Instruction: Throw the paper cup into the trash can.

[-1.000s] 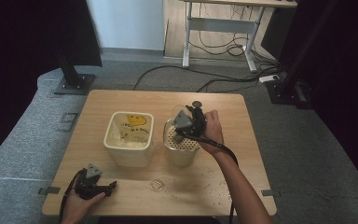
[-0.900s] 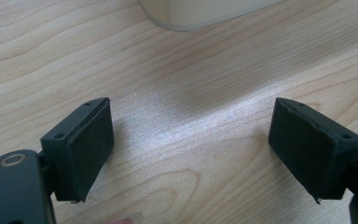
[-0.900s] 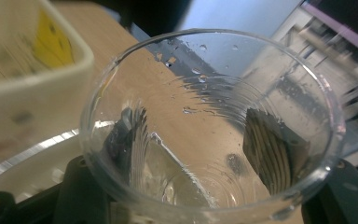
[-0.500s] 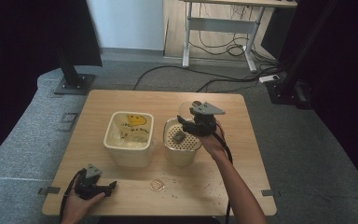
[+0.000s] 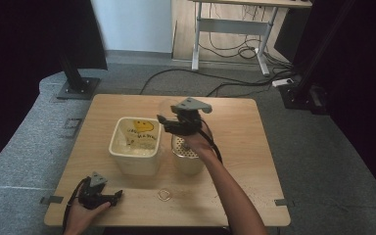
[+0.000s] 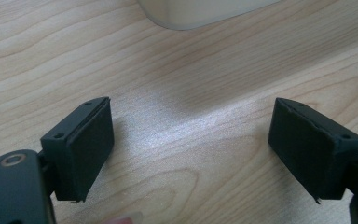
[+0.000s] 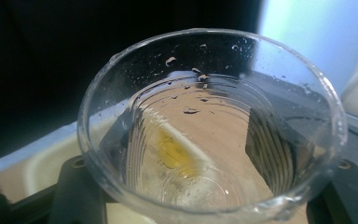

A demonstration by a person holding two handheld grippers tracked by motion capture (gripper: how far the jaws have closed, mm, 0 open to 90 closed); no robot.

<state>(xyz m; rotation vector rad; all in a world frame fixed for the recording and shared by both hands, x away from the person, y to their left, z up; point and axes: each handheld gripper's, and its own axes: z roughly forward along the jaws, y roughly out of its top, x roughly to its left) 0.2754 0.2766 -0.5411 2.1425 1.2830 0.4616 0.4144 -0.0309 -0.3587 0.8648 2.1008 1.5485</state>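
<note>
Left gripper (image 5: 108,197): it rests on the bench (image 5: 254,147) at the near left corner, held by the person's hand, jaws wide apart with nothing but bare wood between them.

Square tub (image 5: 136,145): a cream tub with a yellow smiley print stands left of centre, seemingly the place for what the glass carries.

Metal ring (image 5: 164,195): it lies on the bench in front of the tub, apart from everything.

Right gripper (image 5: 175,122): raised above the gap between tub and strainer, its jaws are clamped on a clear glass cup (image 7: 209,126), droplets on the wall.

Strainer pot (image 5: 188,155): a perforated insert sits in a cream pot just right of the tub.

Doing it well: the tilt should likely be slow, the rim kept over a container, the squeeze firm on wet glass.
</note>
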